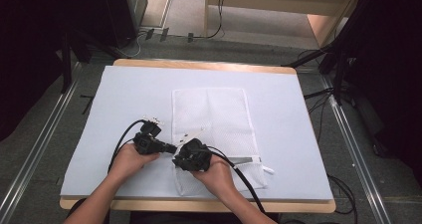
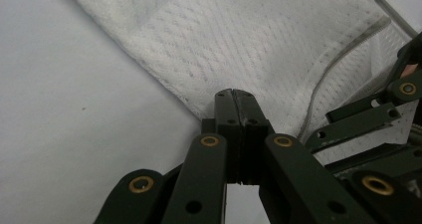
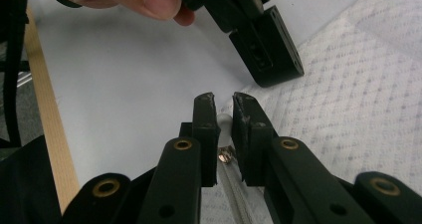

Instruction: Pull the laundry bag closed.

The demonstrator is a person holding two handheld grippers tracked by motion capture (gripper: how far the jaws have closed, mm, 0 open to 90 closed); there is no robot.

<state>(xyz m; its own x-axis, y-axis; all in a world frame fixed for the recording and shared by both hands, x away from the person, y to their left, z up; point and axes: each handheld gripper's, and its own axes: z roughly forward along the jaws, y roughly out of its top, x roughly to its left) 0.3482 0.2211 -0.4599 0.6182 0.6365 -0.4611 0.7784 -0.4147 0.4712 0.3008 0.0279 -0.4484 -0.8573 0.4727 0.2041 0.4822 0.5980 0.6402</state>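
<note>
Lying on the worktop (image 1: 124, 99): one mesh bag (image 1: 211, 117); edge pinched by left gripper (image 2: 234, 97), right gripper (image 3: 222, 102) fingers slightly parted over one zip pull (image 3: 225, 156).

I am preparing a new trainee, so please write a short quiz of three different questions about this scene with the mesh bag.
1. True or false: the left hand-held gripper is shut on the white mesh laundry bag.
2. What small metal part lies between the right hand-held gripper jaws?
3. The bag lies on: A bare wood, B a pale sheet, C a tray.

Key: 1 true; 2 the zipper pull; 3 B.
</note>
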